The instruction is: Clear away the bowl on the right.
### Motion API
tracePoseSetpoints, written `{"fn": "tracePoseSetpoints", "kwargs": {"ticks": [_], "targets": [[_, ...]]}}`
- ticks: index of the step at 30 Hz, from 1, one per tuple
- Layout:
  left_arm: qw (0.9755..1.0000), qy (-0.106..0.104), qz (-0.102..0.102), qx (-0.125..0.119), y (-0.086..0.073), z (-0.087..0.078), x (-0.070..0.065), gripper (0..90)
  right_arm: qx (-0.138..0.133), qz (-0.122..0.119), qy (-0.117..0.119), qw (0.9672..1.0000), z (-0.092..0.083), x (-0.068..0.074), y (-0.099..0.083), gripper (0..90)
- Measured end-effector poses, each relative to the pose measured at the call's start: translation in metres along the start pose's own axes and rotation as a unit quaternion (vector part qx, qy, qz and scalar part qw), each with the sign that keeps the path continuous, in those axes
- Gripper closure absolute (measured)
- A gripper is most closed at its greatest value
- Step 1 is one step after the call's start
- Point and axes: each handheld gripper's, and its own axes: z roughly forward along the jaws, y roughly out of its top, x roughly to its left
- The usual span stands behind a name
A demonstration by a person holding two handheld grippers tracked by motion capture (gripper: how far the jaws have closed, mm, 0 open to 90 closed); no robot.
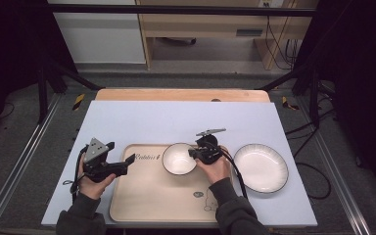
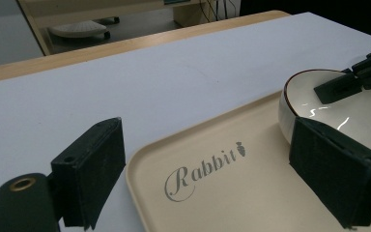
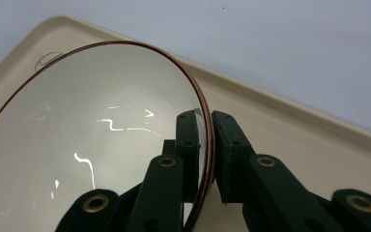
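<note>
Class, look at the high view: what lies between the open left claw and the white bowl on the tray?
Bare tray floor with "Rabbit" lettering, seen in high and left gripper views.

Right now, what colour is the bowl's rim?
The white bowl has a thin reddish-brown rim, clearest in the right gripper view.

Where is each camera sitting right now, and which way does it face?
High view: above the table's near side, looking forward and down on the tray; forearms and both hands show.
Left gripper view: rides the left gripper, open jaws over the tray's corner.
Right gripper view: rides the right gripper, jaws pinching the bowl by its rim.
All three share bowl and tray.
</note>
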Motion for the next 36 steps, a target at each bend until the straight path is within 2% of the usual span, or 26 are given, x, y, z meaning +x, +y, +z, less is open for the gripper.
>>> {"fn": "tracePoseSetpoints", "kwargs": {"ticks": [8,11,15,22,26,29,33,36], "targets": [[1.0000,-0.001,0.002,0.003,0.000,0.000,-0.001,12.4,-0.004,0.001,-0.001,1.0000,-0.001,-0.001,0.000,80.8],[1.0000,-0.001,0.001,0.003,0.000,0.000,0.000,12.4,-0.012,-0.003,0.000,0.9999,-0.003,-0.001,0.000,76.9],[1.0000,-0.001,0.000,0.001,0.000,0.000,0.000,12.4,-0.020,-0.013,-0.014,0.9996,-0.008,-0.001,-0.001,69.7],[1.0000,-0.001,0.001,0.000,0.001,-0.001,-0.001,12.4,-0.058,-0.025,-0.031,0.9975,-0.024,0.000,-0.001,53.9],[1.0000,0.000,-0.001,-0.002,0.001,-0.002,0.000,12.3,-0.091,-0.034,-0.036,0.9946,-0.039,0.002,-0.001,43.2],[1.0000,-0.001,-0.002,-0.003,0.001,-0.003,0.000,12.3,-0.115,-0.033,-0.030,0.9924,-0.051,0.002,-0.002,34.2],[1.0000,0.000,-0.002,-0.002,0.001,-0.003,0.000,12.3,-0.141,-0.037,-0.019,0.9891,-0.064,0.002,-0.002,27.8],[1.0000,0.000,-0.003,-0.004,0.001,-0.003,0.001,12.2,-0.151,-0.041,-0.011,0.9876,-0.071,0.001,-0.004,23.1]]}}
